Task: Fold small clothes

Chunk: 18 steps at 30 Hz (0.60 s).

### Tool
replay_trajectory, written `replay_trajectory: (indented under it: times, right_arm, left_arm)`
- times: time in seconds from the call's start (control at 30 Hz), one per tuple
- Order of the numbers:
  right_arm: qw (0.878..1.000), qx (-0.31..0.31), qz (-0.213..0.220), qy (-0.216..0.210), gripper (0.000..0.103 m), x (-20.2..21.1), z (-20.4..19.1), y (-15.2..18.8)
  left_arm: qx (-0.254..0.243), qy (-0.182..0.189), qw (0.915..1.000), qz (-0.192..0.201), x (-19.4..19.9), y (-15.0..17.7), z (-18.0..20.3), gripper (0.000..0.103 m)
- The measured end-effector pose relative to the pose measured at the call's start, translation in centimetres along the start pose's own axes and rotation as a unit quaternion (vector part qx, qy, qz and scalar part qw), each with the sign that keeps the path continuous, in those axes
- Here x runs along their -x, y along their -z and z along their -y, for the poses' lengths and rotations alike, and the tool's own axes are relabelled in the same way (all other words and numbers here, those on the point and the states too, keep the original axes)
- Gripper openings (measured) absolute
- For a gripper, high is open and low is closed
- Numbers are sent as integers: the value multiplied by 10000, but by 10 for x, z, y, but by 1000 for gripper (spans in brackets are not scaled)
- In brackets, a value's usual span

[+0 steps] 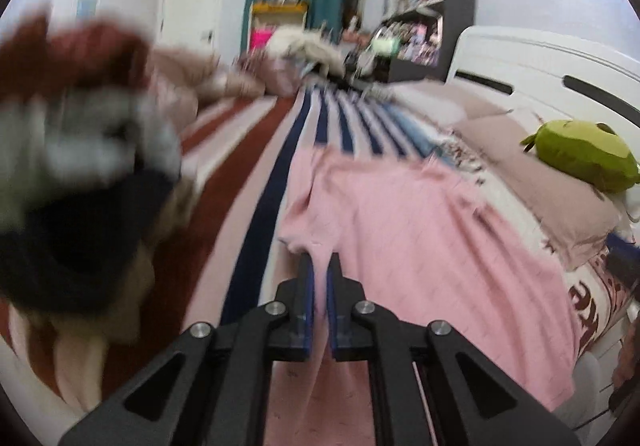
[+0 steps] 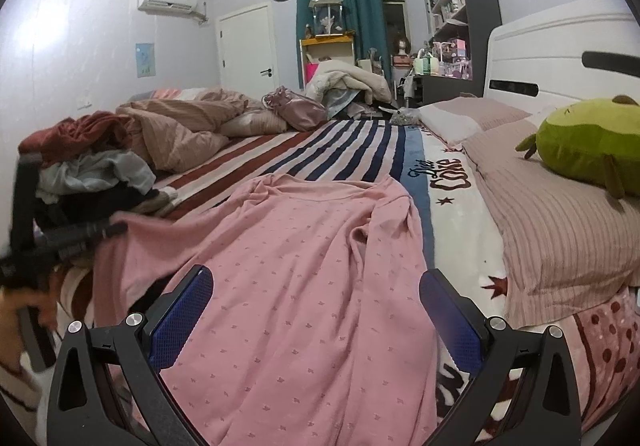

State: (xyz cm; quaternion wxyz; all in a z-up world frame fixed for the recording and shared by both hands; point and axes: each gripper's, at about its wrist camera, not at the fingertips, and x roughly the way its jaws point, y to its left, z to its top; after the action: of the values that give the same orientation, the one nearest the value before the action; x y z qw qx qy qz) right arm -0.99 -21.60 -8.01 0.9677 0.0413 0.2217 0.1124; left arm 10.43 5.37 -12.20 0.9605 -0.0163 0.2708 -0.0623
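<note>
A pink dotted garment [image 2: 288,266] lies spread on the striped bed blanket [image 2: 340,150]. In the left wrist view my left gripper [image 1: 320,259] is shut on a fold at the pink garment's [image 1: 420,230] left edge, with cloth pinched between the blue pads. The right wrist view shows the same left gripper [image 2: 118,228] at that edge, lifting it slightly. My right gripper [image 2: 316,273] hovers wide open just over the garment's near part, its blue pads [image 2: 186,306] on either side of the cloth and gripping nothing.
A heap of red, grey and dark clothes [image 2: 88,166] sits at the left, blurred and close in the left wrist view [image 1: 80,134]. A rumpled duvet [image 2: 180,126] lies behind. Pillows [image 2: 560,226] and a green plush toy [image 2: 592,142] line the right side by the headboard [image 2: 540,58].
</note>
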Motion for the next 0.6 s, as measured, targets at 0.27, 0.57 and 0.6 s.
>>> replay_trajectory:
  times: [0.27,0.57,0.6]
  right_arm:
    - [9991,-299,241,203,103,21,31,2]
    - [9965,-635,61,549,103,31,68,24]
    - [9963,-657,34,553,103,30,69,26]
  left_arm:
    - [-774,743,9939,272,9,-50,96,3]
    - [-498,1645,9764,-1307,-69,24,150,15]
    - [-486,1650,9752,-1396,-71,31,150,22]
